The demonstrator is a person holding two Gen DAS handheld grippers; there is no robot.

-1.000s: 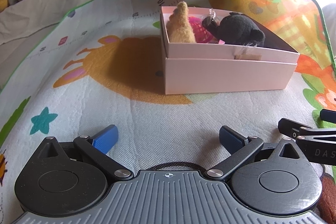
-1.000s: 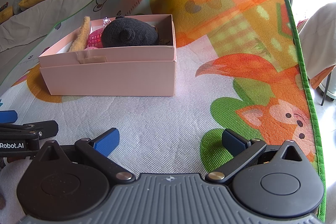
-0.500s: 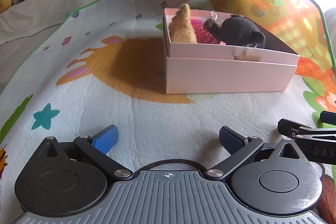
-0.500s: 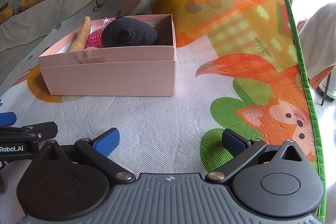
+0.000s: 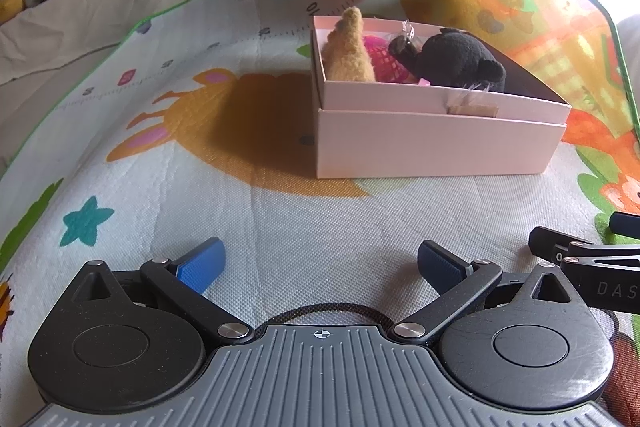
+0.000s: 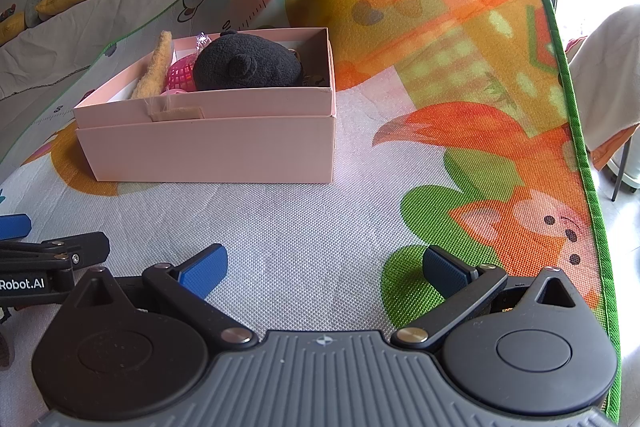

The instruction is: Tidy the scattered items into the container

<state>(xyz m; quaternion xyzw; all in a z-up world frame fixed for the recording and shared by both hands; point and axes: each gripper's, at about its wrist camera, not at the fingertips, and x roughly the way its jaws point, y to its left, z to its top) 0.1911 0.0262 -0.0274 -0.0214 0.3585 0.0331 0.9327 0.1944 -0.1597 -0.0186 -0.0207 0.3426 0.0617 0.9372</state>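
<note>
1. Left wrist view: the left gripper hovers over the play mat, fingers spread wide, gripping nothing. The pink box ahead contains a black plush toy, a tan plush and a pink mesh ball.
2. Right wrist view: the right gripper is likewise wide apart and empty, the box well ahead to its left.

— What's in the pink cardboard box?
— A black plush toy lying on its side, a tan plush leaning upright at the left end, and a pink mesh ball between them.
— And the box?
— Open, on the play mat, tape on its rim.
</note>
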